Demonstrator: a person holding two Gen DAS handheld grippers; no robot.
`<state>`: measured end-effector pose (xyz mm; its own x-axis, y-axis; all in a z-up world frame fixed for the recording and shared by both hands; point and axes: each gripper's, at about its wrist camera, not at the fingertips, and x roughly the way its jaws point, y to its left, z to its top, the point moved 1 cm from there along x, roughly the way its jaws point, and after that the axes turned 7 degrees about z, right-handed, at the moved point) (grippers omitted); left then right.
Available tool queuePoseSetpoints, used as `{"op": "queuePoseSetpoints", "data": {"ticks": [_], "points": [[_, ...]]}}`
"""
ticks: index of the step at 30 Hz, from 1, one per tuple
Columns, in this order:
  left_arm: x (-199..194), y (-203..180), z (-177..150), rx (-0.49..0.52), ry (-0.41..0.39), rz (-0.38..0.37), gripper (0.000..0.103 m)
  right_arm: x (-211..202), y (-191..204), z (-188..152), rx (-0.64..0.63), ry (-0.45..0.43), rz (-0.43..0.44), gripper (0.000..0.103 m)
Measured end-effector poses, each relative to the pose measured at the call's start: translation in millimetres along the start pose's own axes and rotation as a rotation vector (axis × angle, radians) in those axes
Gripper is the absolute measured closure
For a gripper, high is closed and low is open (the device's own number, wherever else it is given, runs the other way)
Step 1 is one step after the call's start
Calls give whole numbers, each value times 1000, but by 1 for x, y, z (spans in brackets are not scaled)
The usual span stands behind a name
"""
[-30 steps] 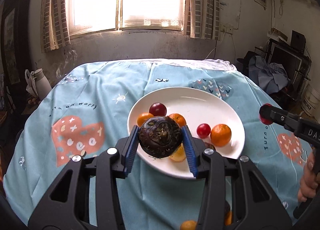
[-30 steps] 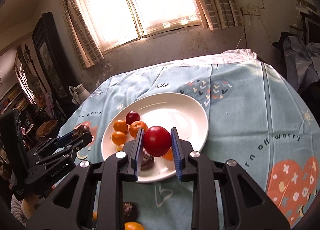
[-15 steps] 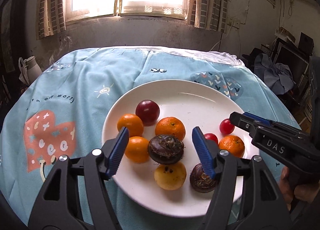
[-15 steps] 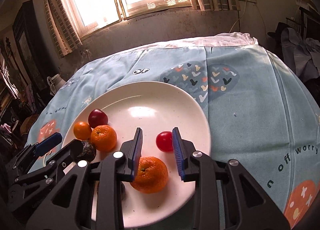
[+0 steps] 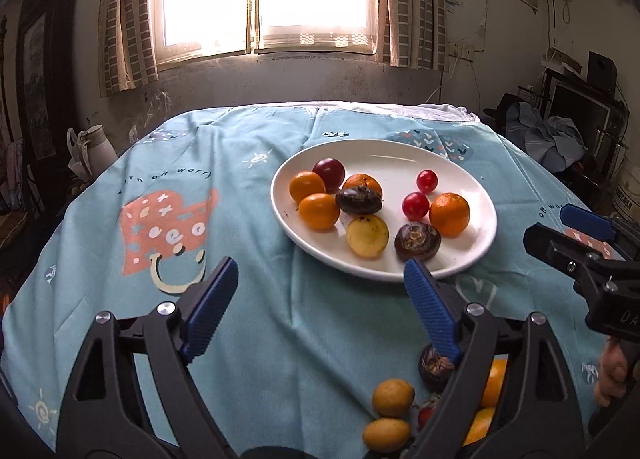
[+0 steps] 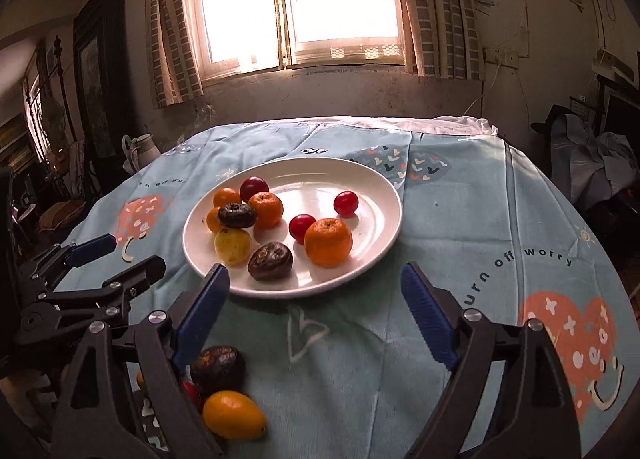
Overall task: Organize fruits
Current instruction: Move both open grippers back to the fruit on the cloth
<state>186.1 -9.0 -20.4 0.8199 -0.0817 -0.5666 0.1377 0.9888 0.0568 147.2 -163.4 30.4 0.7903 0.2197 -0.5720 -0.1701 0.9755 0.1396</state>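
We find both claws, left claw [image 5: 320, 299] and right claw [image 6: 314, 309], just opened and empty; nine fruits on the plate [image 5: 460, 163] ahead; loose fruits [image 5: 394, 393] beneath them remain.

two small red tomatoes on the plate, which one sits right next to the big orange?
The nearer cherry tomato, beside the big orange. The other tomato sits alone, farther back on the plate.

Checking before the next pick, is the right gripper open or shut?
Open: right gripper, jaws just widened, holds nothing.
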Motion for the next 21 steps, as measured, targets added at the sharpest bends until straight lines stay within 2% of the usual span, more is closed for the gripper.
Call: {"op": "queuePoseSetpoints", "data": {"ticks": [2,3,9,14,17,19,21], "points": [[-11,-4,-12,27,6,-30,14,-11,4,-11,-34,0,-16,11],[-14,-8,-16,43,4,-38,13,-17,3,-15,-31,-12,-16,7],[-14,-42,-30,194,22,-81,12,-32,-14,-18,34,-50,-34,4],[-4,-60,-37,292,49,-59,12,-29,-19,-20,73,-21,-23,4],[8,-62,-34,299,78,-55,6,-32,-15,-20,59,-32,-18,4],[17,-58,-29,309,70,6,6,-33,-15,-20,61,-35,-17,4],[27,-48,-23,327,42,159,6,-34,-18,-19,72,-37,-20,4]]}}
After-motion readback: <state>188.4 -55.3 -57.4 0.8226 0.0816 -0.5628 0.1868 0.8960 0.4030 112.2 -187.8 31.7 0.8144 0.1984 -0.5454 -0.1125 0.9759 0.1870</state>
